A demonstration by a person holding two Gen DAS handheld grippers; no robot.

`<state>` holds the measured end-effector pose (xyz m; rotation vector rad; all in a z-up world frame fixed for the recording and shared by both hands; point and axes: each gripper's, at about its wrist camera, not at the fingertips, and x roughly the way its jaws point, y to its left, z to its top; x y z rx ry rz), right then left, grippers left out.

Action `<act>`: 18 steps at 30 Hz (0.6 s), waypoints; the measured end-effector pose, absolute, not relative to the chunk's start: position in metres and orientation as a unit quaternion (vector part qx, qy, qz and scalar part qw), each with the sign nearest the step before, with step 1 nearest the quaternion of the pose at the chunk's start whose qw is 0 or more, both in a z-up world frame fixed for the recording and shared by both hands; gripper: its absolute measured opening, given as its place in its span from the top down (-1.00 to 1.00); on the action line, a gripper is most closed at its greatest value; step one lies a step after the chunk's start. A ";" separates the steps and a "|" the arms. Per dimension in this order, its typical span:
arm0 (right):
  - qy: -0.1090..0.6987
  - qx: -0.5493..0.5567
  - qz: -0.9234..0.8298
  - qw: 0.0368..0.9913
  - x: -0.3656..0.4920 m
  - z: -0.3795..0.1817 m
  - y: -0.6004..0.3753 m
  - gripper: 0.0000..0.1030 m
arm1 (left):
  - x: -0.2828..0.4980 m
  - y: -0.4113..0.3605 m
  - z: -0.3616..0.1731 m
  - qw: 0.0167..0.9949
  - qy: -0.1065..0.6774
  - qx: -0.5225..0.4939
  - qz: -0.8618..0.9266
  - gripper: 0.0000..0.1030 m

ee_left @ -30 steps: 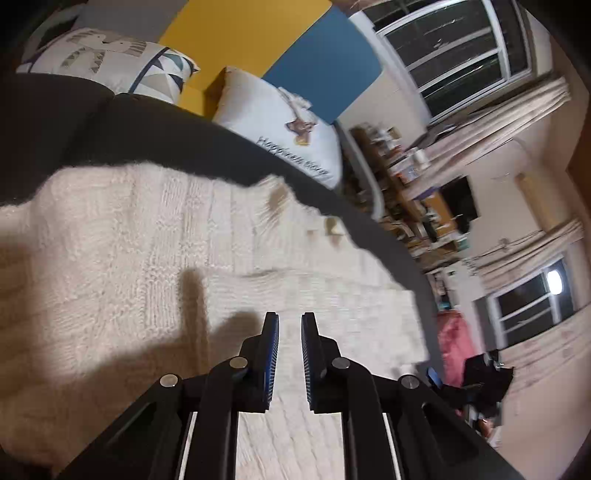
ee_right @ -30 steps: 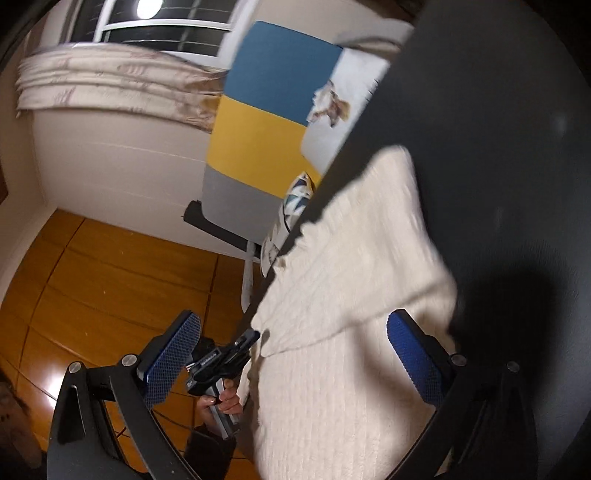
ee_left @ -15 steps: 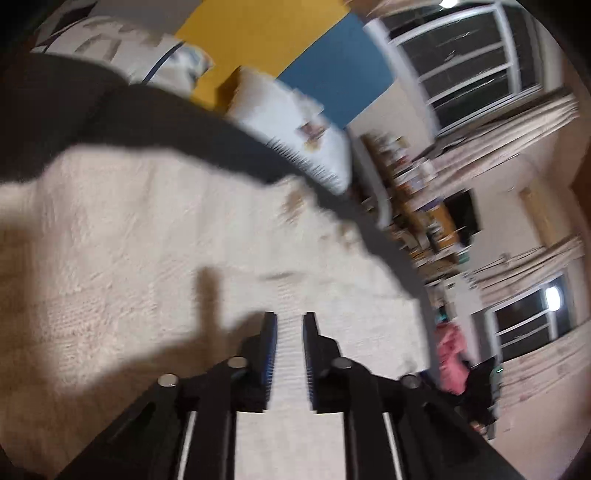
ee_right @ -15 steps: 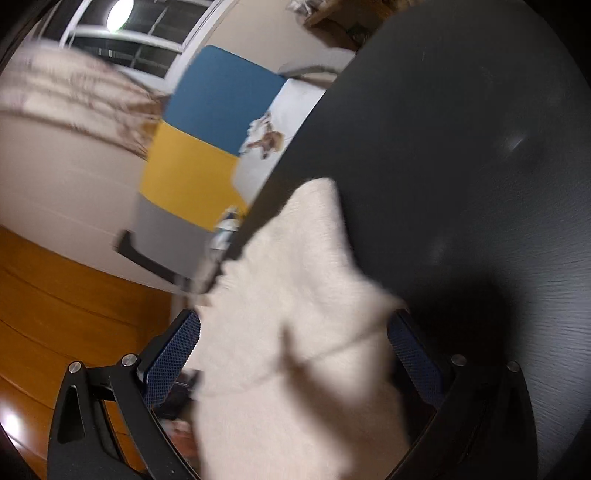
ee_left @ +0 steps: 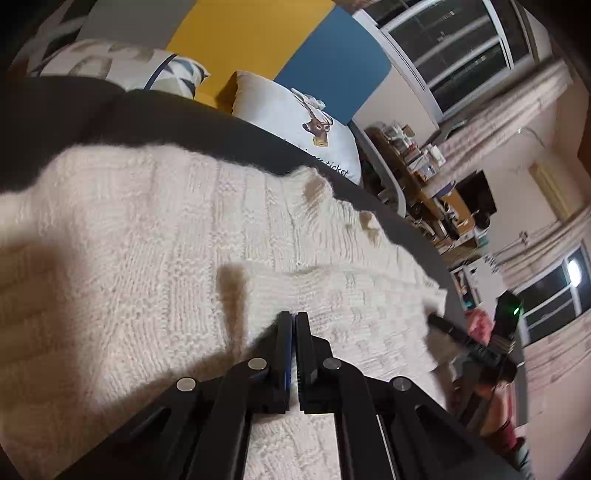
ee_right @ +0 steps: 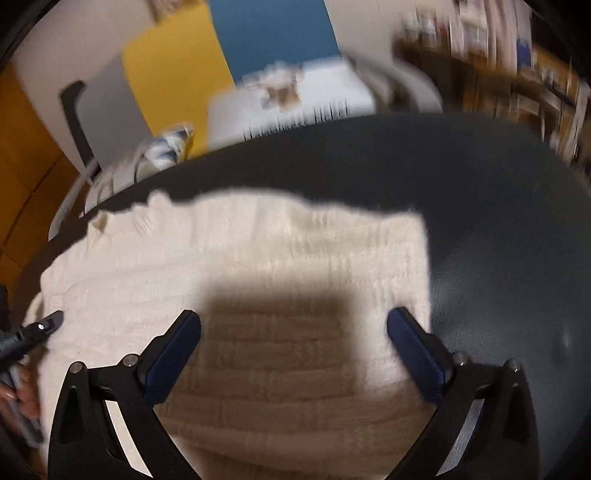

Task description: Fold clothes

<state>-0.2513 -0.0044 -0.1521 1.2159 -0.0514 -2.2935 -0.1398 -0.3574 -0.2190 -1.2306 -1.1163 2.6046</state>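
A cream knitted sweater (ee_left: 155, 236) lies spread on a black round table (ee_left: 147, 110), with one part folded over on top (ee_left: 351, 306). My left gripper (ee_left: 294, 318) is shut, its tips low over the folded layer; I cannot tell whether knit is pinched between them. In the right wrist view the sweater (ee_right: 258, 251) fills the middle, and my right gripper (ee_right: 293, 326) is wide open and empty above it. The left gripper shows at that view's left edge (ee_right: 40, 326). The right gripper shows at the table's far edge in the left wrist view (ee_left: 476, 343).
Two white printed cushions (ee_left: 295, 122) sit behind the table against a yellow, blue and grey panel (ee_left: 258, 33). A cluttered shelf (ee_left: 417, 158) and curtained windows (ee_left: 461, 44) stand to the right. Bare black table top (ee_right: 498, 221) lies right of the sweater.
My left gripper has closed from a small gap to shut over the folded layer. My right gripper has swung round over the sweater, still wide open.
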 end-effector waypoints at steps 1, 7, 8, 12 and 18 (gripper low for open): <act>-0.001 0.453 -0.852 0.263 -0.252 -0.155 -0.009 -0.99 | -0.140 -0.359 -0.217 0.026 -0.368 -0.397 0.841 0.95; 0.082 0.447 -0.851 0.263 -0.243 -0.156 -0.050 -1.00 | -0.136 -0.361 -0.204 0.012 -0.374 -0.388 0.842 0.70; 0.094 0.446 -0.848 0.271 -0.239 -0.156 -0.060 -1.00 | -0.137 -0.361 -0.211 0.008 -0.369 -0.398 0.840 0.79; 0.152 0.464 -0.829 0.273 -0.233 -0.183 -0.100 -1.00 | -0.133 -0.375 -0.220 0.011 -0.408 -0.389 0.826 0.97; 0.098 0.469 -0.838 0.261 -0.218 -0.163 -0.090 -1.00 | -0.073 -0.398 -0.193 -0.007 -0.457 -0.334 0.824 0.63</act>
